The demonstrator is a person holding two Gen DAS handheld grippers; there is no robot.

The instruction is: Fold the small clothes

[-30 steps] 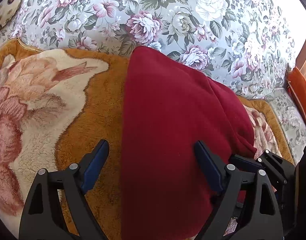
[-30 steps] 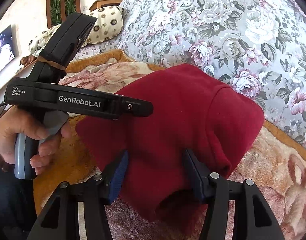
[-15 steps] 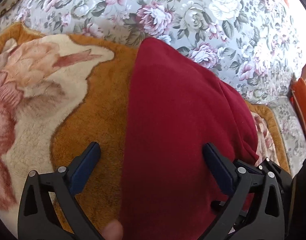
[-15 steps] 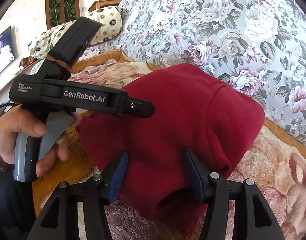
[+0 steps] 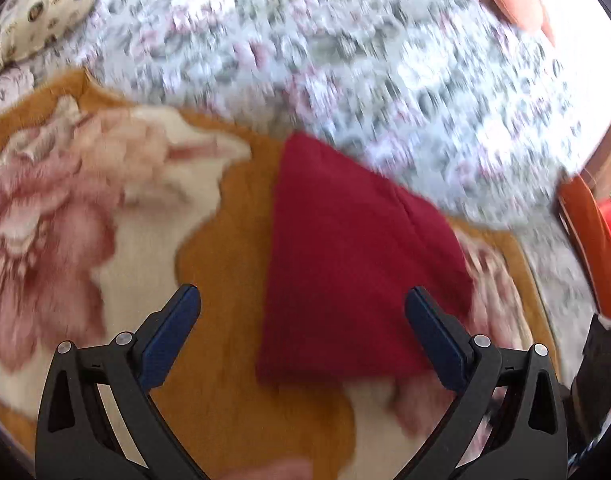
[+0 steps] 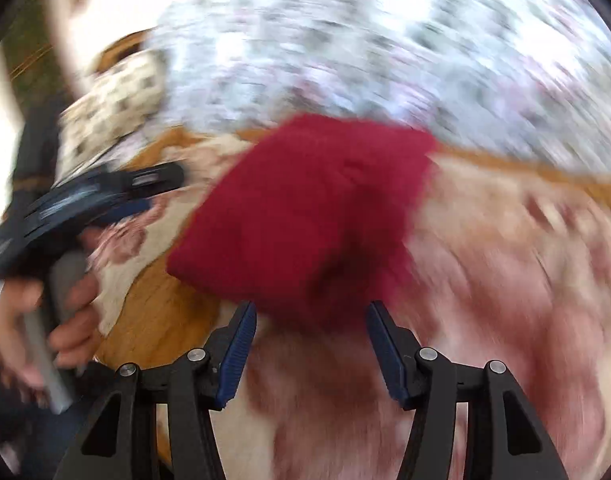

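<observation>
A folded dark red garment (image 5: 345, 260) lies flat on the orange and cream blanket (image 5: 225, 360). My left gripper (image 5: 301, 300) stands wide open above its near edge, and neither pad touches the cloth. In the right wrist view the same garment (image 6: 305, 216) lies just beyond my right gripper (image 6: 311, 314), which is open with nothing pressed between its blue pads. To the left there, a hand (image 6: 69, 312) holds the left gripper (image 6: 85, 208) beside the garment. Both views are blurred by motion.
A grey floral cover (image 5: 345, 60) rises behind the blanket. A dotted cream pillow (image 5: 37, 12) lies at the far left and a pink item (image 5: 513, 0) at the top right. An orange edge (image 5: 589, 240) borders the right side.
Both grippers have drawn back from the red garment, which stays folded on the blanket. The left jaws have spread wider. The right wrist view has rolled.
</observation>
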